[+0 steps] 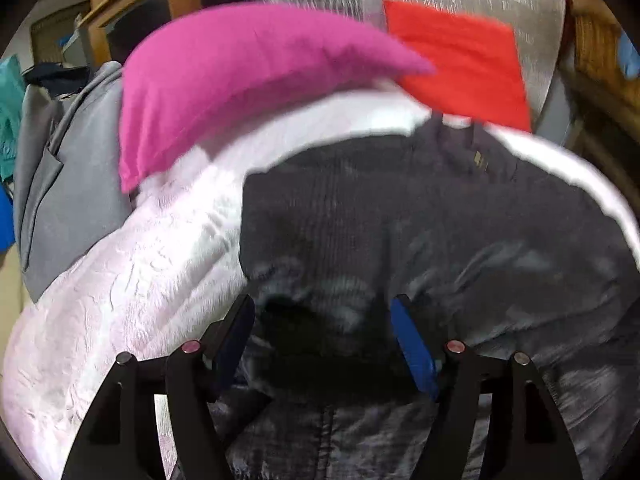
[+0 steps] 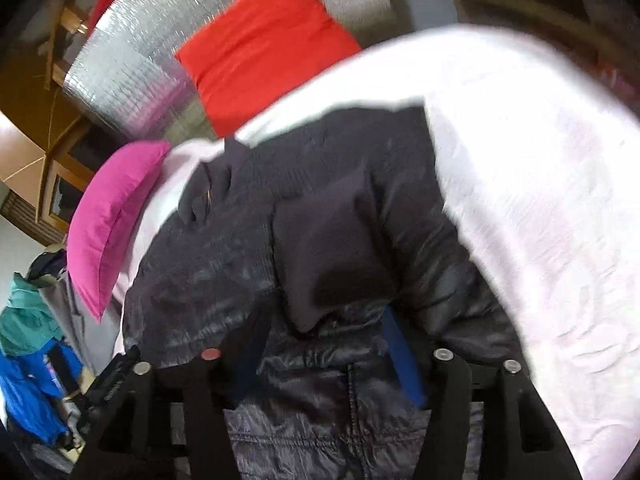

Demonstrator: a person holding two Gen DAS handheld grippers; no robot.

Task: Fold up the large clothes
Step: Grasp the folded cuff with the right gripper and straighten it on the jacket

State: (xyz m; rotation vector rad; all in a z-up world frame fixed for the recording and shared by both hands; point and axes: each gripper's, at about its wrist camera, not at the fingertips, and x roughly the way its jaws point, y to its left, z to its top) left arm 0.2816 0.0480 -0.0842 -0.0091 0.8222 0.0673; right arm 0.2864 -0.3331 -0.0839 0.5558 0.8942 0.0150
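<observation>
pink pillow (image 1: 240, 80) and red pillow (image 1: 460, 60) apparently behind dark jacket (image 1: 400, 220).

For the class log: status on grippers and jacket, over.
Left gripper open, right gripper open, nothing gripped. Dark quilted puffer jacket part-folded on white textured bedspread. Nothing in the way.
</observation>
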